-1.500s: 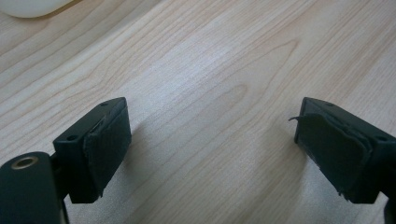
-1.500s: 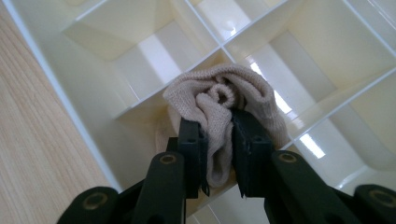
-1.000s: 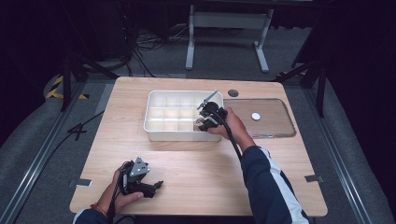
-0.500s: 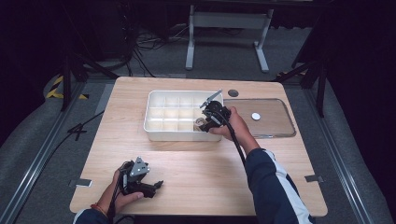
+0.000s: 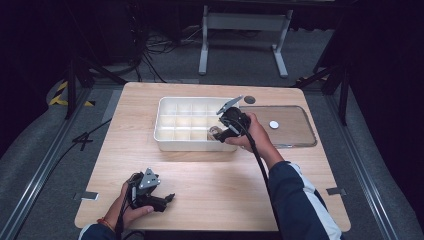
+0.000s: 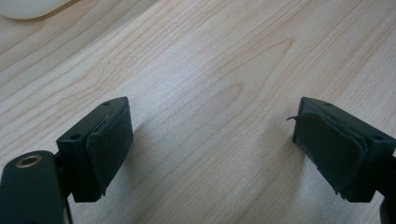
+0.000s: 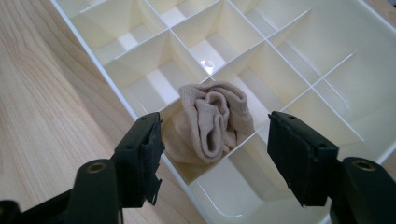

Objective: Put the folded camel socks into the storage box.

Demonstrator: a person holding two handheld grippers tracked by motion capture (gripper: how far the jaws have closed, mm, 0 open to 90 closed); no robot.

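A white divided tray stands on the wooden table, its cells seen close up in the right gripper view, tray. A rolled beige sock sits in a cell of the front row, sock. My right gripper hovers just above it; its jaws have just been opening and stand wide, with the sock below and between them but untouched. In the high view the right gripper is over the tray's front right part. My left gripper rests near the table's front left, and its jaws stand open over bare wood.
A clear lid lies flat to the right of the tray, with a small white disc on it. A dark round hole marks the table behind the tray. Metal stand legs and cables lie on the floor beyond.
The right gripper's jaws have spread apart and let go of the sock, which stays in its cell. The right hand has lifted slightly. The left hand has kept still.
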